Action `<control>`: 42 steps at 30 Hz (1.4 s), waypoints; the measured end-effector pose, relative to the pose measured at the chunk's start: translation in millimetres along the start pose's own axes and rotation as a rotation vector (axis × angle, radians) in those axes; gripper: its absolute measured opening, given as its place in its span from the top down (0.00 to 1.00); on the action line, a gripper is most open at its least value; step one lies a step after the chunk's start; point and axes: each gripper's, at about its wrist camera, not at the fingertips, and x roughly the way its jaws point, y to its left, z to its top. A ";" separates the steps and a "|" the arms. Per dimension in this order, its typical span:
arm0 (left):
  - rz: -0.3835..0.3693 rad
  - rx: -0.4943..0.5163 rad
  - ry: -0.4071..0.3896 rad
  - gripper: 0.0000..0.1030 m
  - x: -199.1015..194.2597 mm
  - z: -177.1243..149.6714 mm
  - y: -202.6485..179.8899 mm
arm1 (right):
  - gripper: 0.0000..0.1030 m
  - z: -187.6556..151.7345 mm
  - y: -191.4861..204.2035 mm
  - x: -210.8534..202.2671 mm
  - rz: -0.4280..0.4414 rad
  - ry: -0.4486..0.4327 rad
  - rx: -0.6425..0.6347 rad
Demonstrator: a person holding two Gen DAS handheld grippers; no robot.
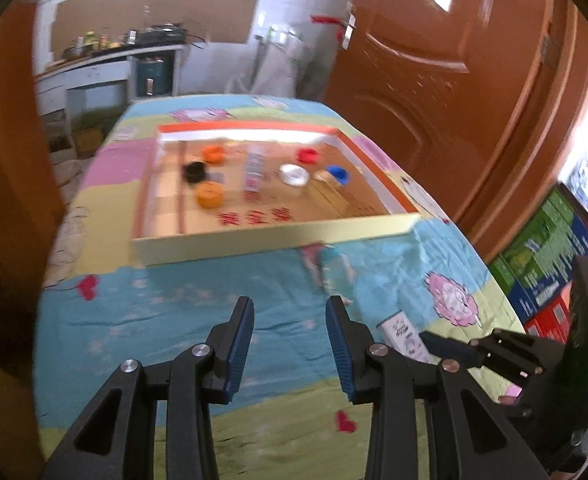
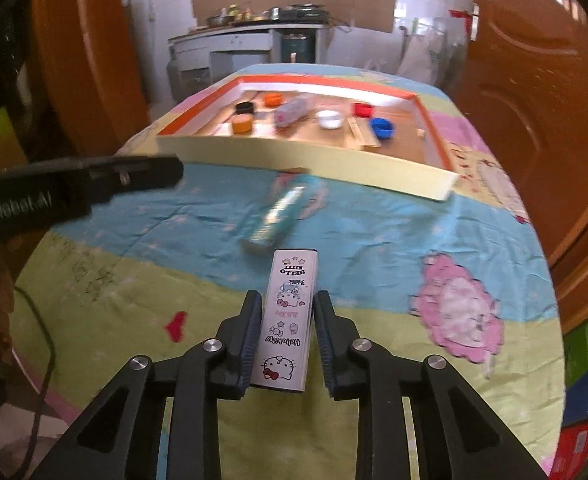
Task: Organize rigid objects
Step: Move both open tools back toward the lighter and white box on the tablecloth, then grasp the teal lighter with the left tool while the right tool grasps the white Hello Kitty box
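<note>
A shallow cardboard tray (image 1: 270, 242) (image 2: 294, 156) with an orange rim sits on the patterned tablecloth. It holds several bottle caps, a clear bottle (image 1: 253, 172) (image 2: 292, 111) and wooden sticks. My left gripper (image 1: 290, 312) is open and empty above the cloth in front of the tray. My right gripper (image 2: 288, 304) has its jaws around a white Hello Kitty box (image 2: 288, 320) (image 1: 404, 334), which lies between the fingers; contact is unclear. A teal cylinder (image 2: 280, 214) (image 1: 336, 268) lies on the cloth just before the tray.
The table (image 2: 414, 216) drops off at the right beside a brown door (image 1: 434, 72). Coloured cartons (image 1: 550, 248) are stacked on the floor at the right. A kitchen counter (image 2: 246, 32) stands behind the table.
</note>
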 end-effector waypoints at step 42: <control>0.078 0.006 0.010 0.78 54.6 14.7 -34.0 | 0.73 -2.1 -58.6 -12.1 0.008 -0.042 0.146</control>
